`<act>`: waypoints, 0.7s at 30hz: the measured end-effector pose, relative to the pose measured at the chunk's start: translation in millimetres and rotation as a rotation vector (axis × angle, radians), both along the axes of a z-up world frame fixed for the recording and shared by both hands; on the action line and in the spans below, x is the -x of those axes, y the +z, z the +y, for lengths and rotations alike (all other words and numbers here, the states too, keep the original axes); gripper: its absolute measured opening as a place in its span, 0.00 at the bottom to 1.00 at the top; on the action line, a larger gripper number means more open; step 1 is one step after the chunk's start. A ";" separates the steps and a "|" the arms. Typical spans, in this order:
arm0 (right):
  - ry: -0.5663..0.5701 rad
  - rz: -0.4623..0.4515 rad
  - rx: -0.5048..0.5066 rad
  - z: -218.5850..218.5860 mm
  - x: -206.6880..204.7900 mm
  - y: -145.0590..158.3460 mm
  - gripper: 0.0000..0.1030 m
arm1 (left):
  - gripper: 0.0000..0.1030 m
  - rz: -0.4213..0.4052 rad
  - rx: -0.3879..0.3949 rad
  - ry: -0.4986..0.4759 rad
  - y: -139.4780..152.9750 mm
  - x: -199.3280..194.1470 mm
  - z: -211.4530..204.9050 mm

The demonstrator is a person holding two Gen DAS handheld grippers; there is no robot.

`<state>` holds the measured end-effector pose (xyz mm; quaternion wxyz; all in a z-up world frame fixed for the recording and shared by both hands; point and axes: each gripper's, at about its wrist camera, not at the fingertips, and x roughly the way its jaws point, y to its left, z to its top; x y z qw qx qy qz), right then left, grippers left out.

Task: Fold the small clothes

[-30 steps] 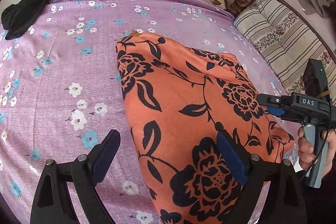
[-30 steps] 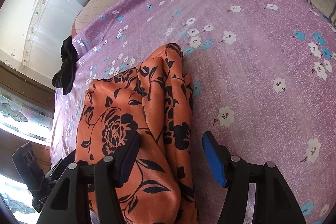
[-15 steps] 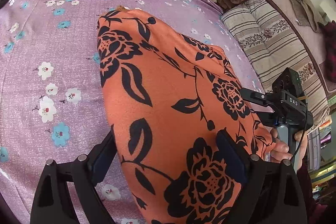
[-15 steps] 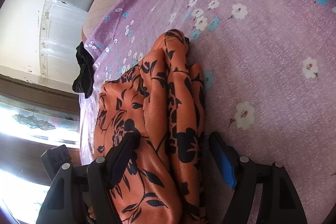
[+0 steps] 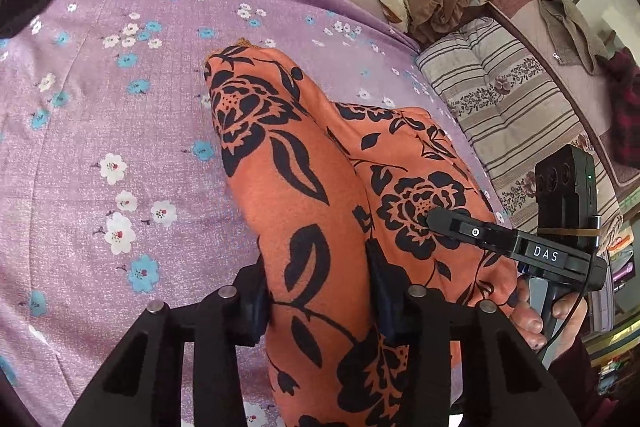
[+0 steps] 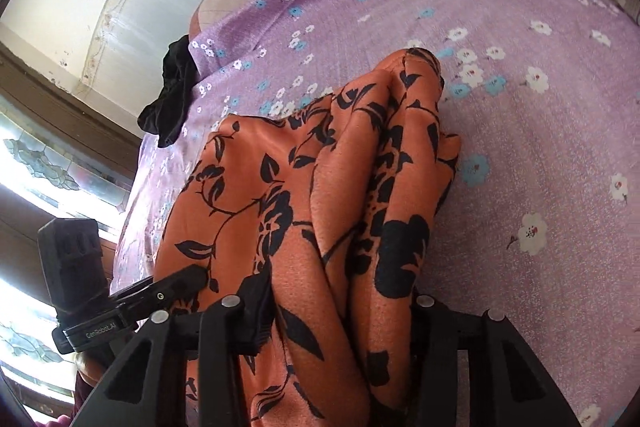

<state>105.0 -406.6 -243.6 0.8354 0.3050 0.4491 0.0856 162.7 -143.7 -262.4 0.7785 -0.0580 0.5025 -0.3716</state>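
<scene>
With my left gripper [image 5: 318,301] and right gripper [image 6: 340,311] just closed on the near edge of the orange floral garment [image 5: 304,187] on the purple bedsheet [image 5: 100,131], I should lift both evenly toward its far end, keeping that edge taut.

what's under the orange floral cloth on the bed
The purple flowered sheet runs out from beneath the orange floral cloth on every visible side. Whatever lies directly below it is covered, so nothing more can be told.
</scene>
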 end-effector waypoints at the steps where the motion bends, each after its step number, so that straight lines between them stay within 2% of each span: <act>1: 0.007 -0.016 0.012 3.5 2.0 5.1 0.45 | 0.43 -0.021 -0.008 0.006 5.4 2.1 2.6; 7: 0.030 -0.091 0.022 23.1 9.0 26.1 0.44 | 0.43 -0.090 -0.054 0.063 28.8 14.5 28.7; 17: 0.080 -0.185 0.015 69.6 15.0 31.6 0.44 | 0.43 -0.232 -0.120 0.176 61.1 51.8 69.0; 21: 0.091 -0.216 0.021 87.9 20.7 34.1 0.44 | 0.43 -0.284 -0.163 0.195 63.3 63.3 75.1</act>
